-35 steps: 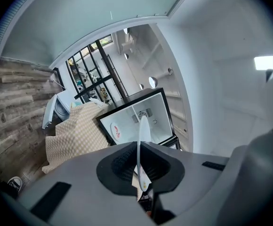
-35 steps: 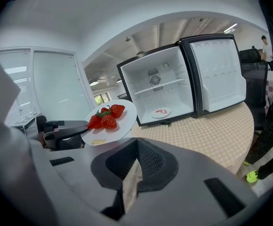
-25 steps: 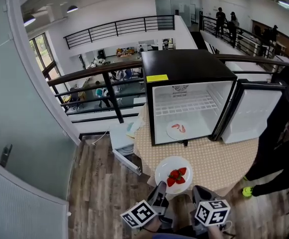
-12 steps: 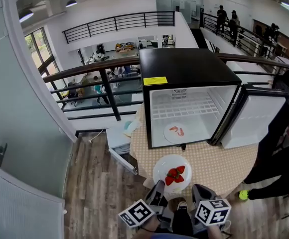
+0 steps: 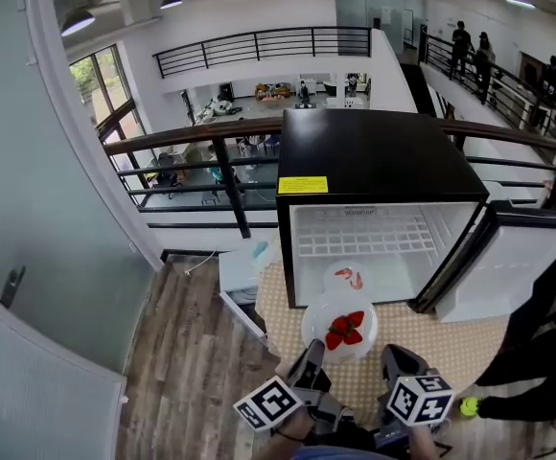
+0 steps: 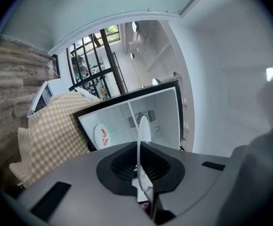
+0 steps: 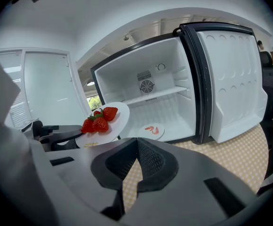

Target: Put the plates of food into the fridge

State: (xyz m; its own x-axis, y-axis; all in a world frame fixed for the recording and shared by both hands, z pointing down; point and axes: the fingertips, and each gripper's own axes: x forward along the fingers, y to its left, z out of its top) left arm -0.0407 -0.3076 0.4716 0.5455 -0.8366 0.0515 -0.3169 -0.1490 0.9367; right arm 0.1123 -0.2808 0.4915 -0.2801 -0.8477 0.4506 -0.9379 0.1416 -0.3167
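A white plate of strawberries (image 5: 340, 327) hangs just in front of the open black mini fridge (image 5: 374, 161). My left gripper (image 5: 314, 351) is shut on the plate's near rim. In the left gripper view the plate's rim (image 6: 138, 135) runs edge-on between the closed pads. A second plate with shrimp (image 5: 347, 278) lies on the fridge floor. My right gripper (image 5: 394, 357) hovers low beside the left one, shut with nothing in it. The right gripper view shows the strawberry plate (image 7: 104, 121) at the left, the shrimp plate (image 7: 151, 131) inside, and the jaws (image 7: 136, 142) closed.
The fridge stands on a table with a beige checked cloth (image 5: 422, 338). Its white-lined door (image 5: 508, 271) swings open to the right. A person in dark clothes (image 5: 546, 353) stands at the right. A white unit (image 5: 238, 276) sits left of the table, with a railing (image 5: 201, 142) behind.
The strawberry plate has moved away from me, from over the table to the fridge opening, carried by the left gripper. The right gripper stayed beside it, still shut.
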